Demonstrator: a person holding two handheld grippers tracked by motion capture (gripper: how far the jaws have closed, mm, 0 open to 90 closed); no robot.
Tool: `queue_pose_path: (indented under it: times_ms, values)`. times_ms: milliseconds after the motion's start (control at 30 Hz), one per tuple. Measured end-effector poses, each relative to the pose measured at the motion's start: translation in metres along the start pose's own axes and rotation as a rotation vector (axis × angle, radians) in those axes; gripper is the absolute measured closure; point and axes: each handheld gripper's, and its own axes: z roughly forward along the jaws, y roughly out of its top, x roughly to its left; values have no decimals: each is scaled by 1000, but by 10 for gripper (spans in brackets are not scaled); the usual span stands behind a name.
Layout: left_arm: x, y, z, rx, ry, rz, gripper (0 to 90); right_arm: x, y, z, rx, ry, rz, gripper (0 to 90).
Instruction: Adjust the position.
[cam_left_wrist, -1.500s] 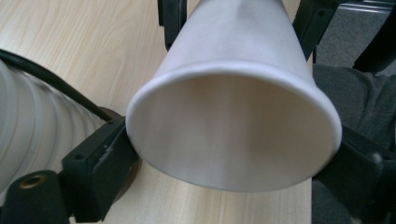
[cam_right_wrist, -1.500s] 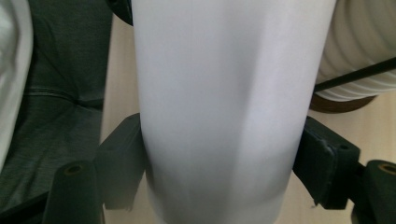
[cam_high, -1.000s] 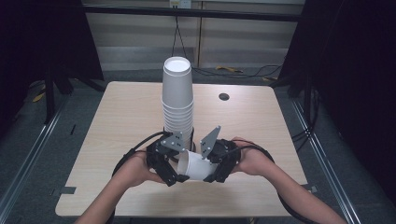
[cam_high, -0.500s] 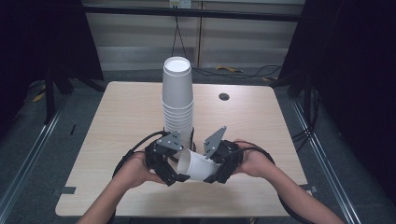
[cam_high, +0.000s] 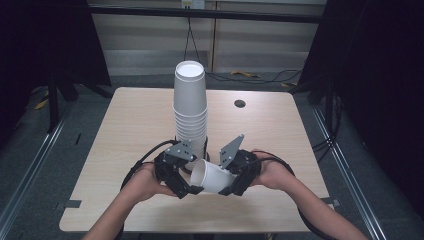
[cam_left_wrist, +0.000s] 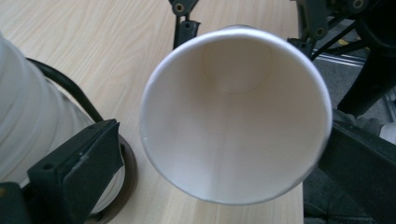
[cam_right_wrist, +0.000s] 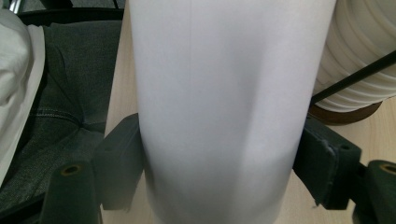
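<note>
— How do the hands sit?

— Both forearms come in from the near table edge, angled toward each other. The left gripper (cam_high: 192, 186) and the right gripper (cam_high: 226, 187) face one another low over the wooden table (cam_high: 125, 125), each pointing roughly level, with the grey plates on top tilted upward.

— And the white paper cup?

— The white paper cup (cam_high: 212, 176) lies on its side between them. The right gripper's jaws clamp the cup's wall on both sides near its base; in the right gripper view the black pads press against the cup (cam_right_wrist: 224, 116). The cup's open mouth points at the left gripper, whose view looks straight into the cup (cam_left_wrist: 236, 116).

— Is the left gripper holding it?

— Its jaws stand wide, one on each side of the rim, but I cannot tell whether they touch it.

— Room around?

— The tall cup stack (cam_high: 190, 107) stands just beyond the grippers, its base near the left jaw. The near table edge lies close behind the hands; bare tabletop extends to both sides.
</note>
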Motion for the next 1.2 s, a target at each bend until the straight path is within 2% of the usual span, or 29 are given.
queue_pose_path:
  times_ms: [100,133,300,467,567,700,1167,1200]
  values:
    - [1,-1,0,-6,-9,-1,0,0,0,0,-7,0,1,244]
    - [1,-2,0,-14,-27,-1,0,0,0,-1,-7,2,4,244]
    - [1,-4,4,-22,-30,1,0,0,1,-3,-35,5,-1,244]
    - [1,-6,6,-36,-38,-13,0,1,2,-4,-51,8,-1,242]
    - [1,-7,5,-45,-30,-3,47,0,2,-4,-63,13,9,242]
    - [0,-6,4,-72,-42,-4,74,-1,0,-4,-85,19,14,241]
    - [0,-5,3,-78,-32,-7,98,-1,1,-1,-76,10,13,239]
    - [-1,-5,3,-68,-27,-5,100,-1,1,-1,-75,10,11,239]
